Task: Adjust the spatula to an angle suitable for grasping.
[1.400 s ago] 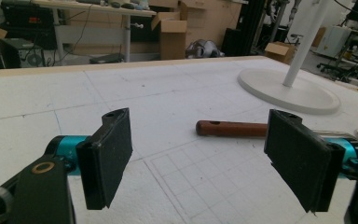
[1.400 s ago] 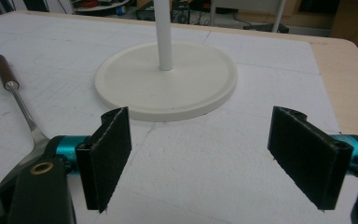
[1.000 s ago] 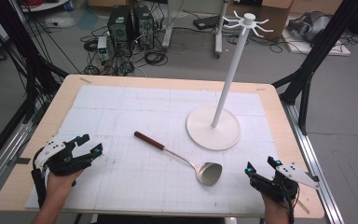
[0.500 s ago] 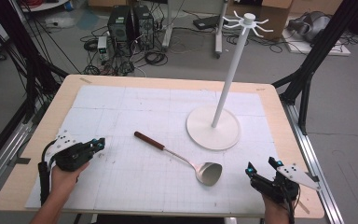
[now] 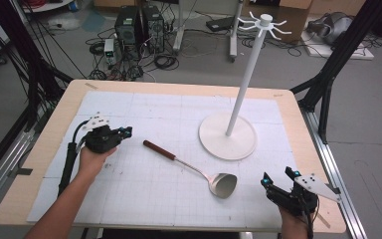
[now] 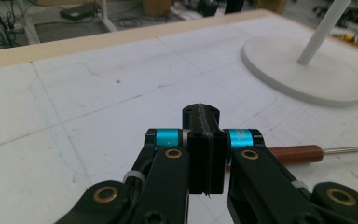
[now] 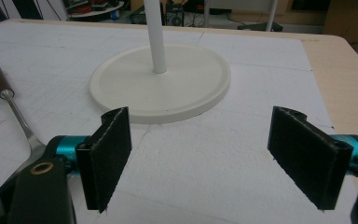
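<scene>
— Table (image 5: 40, 164) check: what changed?
— Left gripper (image 5: 125, 132) moved toward the ladle (image 5: 194, 167) handle, jaws now pressed together, empty. Ladle flat mid-table. Right gripper (image 5: 279, 179) spread, unmoved.

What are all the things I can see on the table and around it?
Ladle: one, silver bowl, brown handle, lying mid-table.
Stand: one, white, round base and tall pole with hooks on top, right of middle.
Mat: one, white with grid, covering the table.
Table: one, pale wood.
Computers: two, dark, on the floor behind, among cables.
Left gripper: one, black and blue, shut, empty, near the ladle's handle.
Right gripper: one, black and blue, open, empty, near corner.
</scene>
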Demonstrator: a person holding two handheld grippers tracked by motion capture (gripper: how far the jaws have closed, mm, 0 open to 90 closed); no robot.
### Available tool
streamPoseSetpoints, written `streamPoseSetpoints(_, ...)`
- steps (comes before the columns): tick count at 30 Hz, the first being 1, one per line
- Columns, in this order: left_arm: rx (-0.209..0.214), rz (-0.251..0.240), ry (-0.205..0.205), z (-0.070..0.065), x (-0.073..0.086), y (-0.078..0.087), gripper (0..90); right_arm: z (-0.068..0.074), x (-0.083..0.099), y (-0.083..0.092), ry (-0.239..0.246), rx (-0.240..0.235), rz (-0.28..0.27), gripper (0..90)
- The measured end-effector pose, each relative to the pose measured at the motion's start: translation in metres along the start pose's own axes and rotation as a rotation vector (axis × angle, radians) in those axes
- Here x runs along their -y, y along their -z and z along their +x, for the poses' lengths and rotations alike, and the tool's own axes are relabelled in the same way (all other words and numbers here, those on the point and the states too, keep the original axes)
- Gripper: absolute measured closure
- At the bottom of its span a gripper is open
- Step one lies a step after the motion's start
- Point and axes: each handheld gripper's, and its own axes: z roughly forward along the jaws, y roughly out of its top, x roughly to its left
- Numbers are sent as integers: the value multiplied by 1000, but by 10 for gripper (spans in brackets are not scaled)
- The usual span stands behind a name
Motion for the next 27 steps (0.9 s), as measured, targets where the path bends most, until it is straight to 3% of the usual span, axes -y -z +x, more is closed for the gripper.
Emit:
streamPoseSetpoints(7, 1, 121, -43, 6, 1, -31, 896, -2, 1, 1, -3, 1, 1, 208)
streamPoseSetpoints(12, 6, 176, -44, 8, 10, -44, 895, -2, 1, 2, -9, -1, 4, 208)
streamPoseSetpoints(20, 27, 248, -52, 6, 19, -54, 895, -3, 1, 3, -9, -1, 1, 208)
streamPoseSetpoints(27, 37, 262, -44, 4, 21, -56, 895, -3, 1, 4, -7, 3, 0, 209)
